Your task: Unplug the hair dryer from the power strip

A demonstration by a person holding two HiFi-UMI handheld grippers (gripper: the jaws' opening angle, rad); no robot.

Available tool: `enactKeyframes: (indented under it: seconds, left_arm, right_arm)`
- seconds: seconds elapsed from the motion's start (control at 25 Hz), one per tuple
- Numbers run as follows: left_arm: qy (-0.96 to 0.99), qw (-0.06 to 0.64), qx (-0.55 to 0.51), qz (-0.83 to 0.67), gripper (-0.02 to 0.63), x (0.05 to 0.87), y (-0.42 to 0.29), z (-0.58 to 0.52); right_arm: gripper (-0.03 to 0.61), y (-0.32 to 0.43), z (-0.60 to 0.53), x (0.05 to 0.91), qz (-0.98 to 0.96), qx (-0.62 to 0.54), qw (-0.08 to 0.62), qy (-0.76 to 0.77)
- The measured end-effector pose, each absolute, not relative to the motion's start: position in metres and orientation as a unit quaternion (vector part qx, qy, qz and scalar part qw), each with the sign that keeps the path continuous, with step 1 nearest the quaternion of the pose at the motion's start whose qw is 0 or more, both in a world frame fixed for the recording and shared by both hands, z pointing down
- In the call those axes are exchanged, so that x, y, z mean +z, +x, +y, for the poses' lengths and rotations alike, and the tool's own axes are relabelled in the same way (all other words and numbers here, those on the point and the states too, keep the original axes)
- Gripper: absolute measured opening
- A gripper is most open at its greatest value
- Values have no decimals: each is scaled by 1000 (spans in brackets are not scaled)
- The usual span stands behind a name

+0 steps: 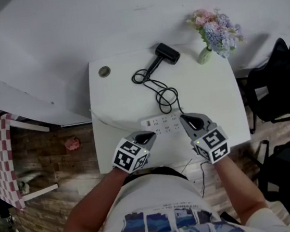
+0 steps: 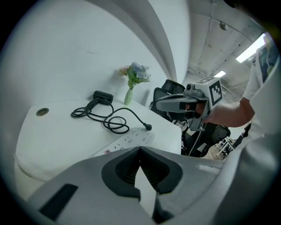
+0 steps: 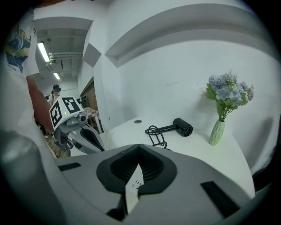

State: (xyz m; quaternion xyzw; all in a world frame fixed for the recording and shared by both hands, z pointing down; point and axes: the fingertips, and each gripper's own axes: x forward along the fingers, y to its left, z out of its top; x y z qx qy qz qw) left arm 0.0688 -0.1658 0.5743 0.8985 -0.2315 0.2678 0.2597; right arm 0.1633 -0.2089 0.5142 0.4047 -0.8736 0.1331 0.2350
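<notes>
Hair dryer [image 1: 168,53] on table [image 1: 213,91], plug [image 2: 148,127] at power strip's [image 2: 131,139] corner

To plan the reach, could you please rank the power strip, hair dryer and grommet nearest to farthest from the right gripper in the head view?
1. Power strip, just left of the right gripper.
2. Hair dryer, far middle.
3. Grommet, far left corner.

No legible text anywhere. Power strip [image 2: 127,141]: small reddish label, too small to read. Marker cubes [image 1: 130,155], [image 1: 212,145]: black-and-white square patterns, no letters.
</notes>
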Motion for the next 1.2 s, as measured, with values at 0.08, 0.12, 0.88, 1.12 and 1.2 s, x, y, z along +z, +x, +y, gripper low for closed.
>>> enactKeyframes:
  seconds: [0.08,0.12,0.88,1.12,1.2]
  left_arm:
    - [900,260,261,-235,3,569,67,-164]
    - [900,260,257,-237,3,566,66,-163]
    - [909,260,212,-249,3,523,51,-139]
    - [908,261,213,-249,3,522,48,-132]
    - [908,262,211,-249,3,521,48,-131]
  right_arm:
    - [-4,163,-204,512,-874,135,233,405]
    - [-5,163,-201,511,-874,136,231,404]
    - [-3,158,-152,501,-882,149,210,395]
    - [-3,155,-141,500,-885,148,213,386]
    - [-3,154,-138,501,-887,147,205,387]
